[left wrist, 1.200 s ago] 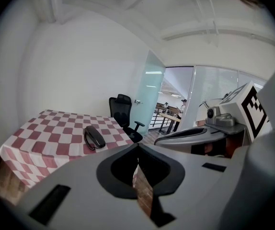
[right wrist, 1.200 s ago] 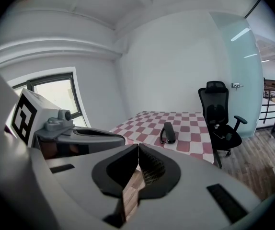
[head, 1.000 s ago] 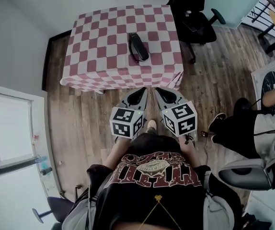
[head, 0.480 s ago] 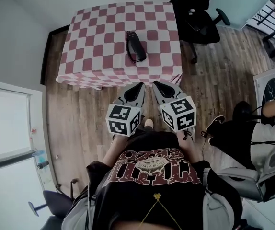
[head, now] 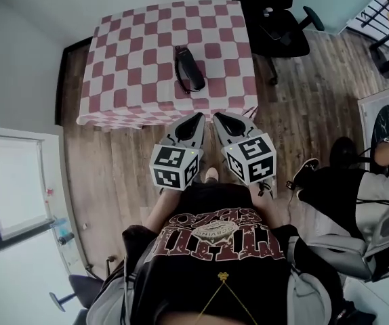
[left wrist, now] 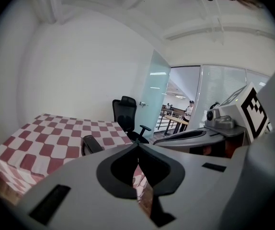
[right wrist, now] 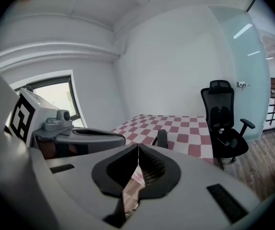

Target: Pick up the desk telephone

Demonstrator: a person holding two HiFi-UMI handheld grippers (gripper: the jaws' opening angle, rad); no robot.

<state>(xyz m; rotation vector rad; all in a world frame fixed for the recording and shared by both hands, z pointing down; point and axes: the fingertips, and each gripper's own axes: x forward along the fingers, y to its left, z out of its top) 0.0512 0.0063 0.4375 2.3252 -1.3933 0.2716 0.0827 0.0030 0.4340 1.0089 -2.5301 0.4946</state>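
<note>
Our left gripper (head: 196,122) and right gripper (head: 219,120) hang side by side, jaws closed on nothing, short of the checkered table (head: 130,59) where the desk telephone (head: 189,69) lies, so we judge this the approach: next we must reach in and open.

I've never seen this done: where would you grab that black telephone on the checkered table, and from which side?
Likely across the middle of the telephone, from the near edge of the table: it lies long and narrow, pointing away, so its slim sides suit two jaws.
</note>
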